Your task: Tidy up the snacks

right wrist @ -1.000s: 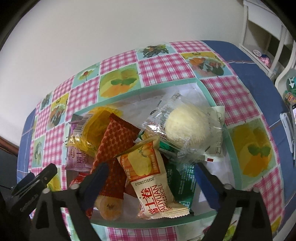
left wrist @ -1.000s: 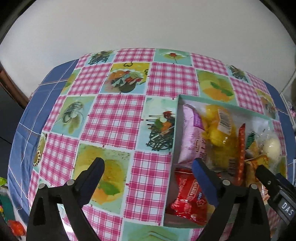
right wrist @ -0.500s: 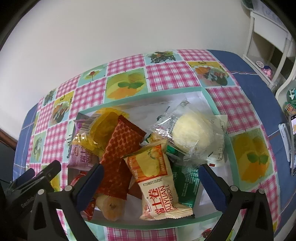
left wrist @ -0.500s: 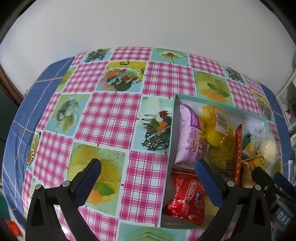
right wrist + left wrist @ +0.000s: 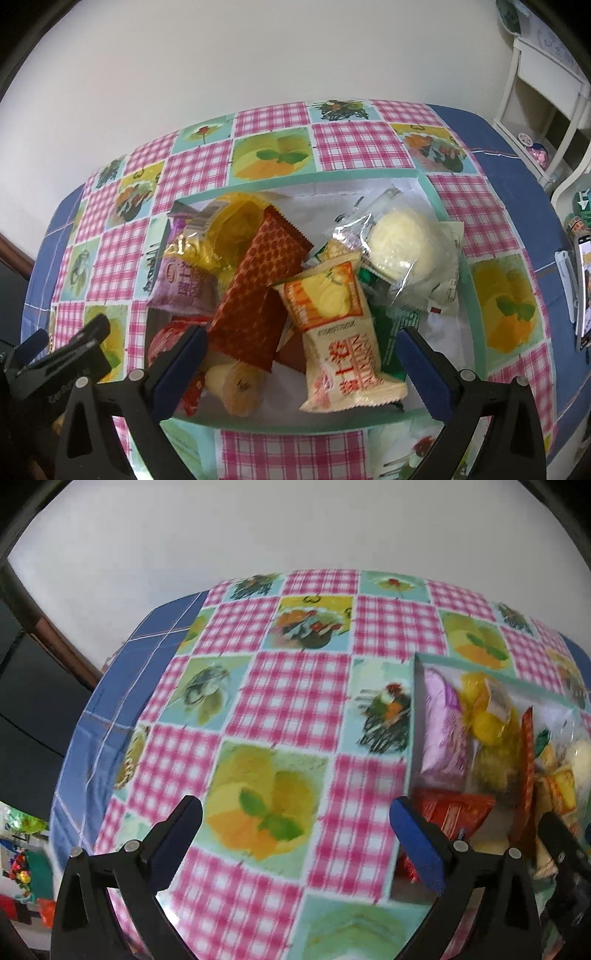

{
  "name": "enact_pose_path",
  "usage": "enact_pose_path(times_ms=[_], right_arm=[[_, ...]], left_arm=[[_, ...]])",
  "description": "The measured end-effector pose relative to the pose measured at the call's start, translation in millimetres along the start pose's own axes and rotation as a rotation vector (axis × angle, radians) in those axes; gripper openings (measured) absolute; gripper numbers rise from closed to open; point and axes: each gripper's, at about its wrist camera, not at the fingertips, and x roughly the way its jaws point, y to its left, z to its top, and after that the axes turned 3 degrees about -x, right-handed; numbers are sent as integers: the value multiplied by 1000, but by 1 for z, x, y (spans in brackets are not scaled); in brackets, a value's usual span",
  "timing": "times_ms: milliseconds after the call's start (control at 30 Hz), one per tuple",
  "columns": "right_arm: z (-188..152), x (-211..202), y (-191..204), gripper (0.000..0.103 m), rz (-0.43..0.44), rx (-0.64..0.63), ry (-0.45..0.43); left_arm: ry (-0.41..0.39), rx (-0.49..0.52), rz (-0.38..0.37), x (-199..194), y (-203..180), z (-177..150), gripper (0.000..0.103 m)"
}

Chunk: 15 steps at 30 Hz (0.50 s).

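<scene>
We're over the table (image 5: 354, 147) now, and every snack sits heaped in the shallow teal-rimmed box (image 5: 434, 192), which looks like the collecting place for this tidy-up. The right gripper (image 5: 301, 350) hangs above the near end of the pile, jaws spread as wide as they go after just opening a touch more, nothing between the pads. Under it the orange egg-roll packet (image 5: 340, 325) leans on the red lattice wrapper (image 5: 255, 291), tilted because they rest on packets below. The clear-wrapped pale bun (image 5: 402, 247) lies at the far right corner. The left gripper (image 5: 295, 830) is likewise wide open and empty, its jaws also just widened, hovering over bare checked cloth beside the box's left wall (image 5: 415, 701). We'd judge the sorting nearly finished, both tools free.
</scene>
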Motion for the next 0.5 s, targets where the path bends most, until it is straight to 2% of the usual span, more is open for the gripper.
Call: enact_pose_path(times_ms=[200,367,500], right_arm=[[-14,-15,9,103,8,-28,-20],[-28,-25,12,103,12,-32,-34],[-39,-31,13,103,9,-37,-40]], left_arm=[[-22,-12,20,-20,19,-15,101],[-4,-17,34,-23,30,-29,101],[23,-21,4,-22,35,-38,101]])
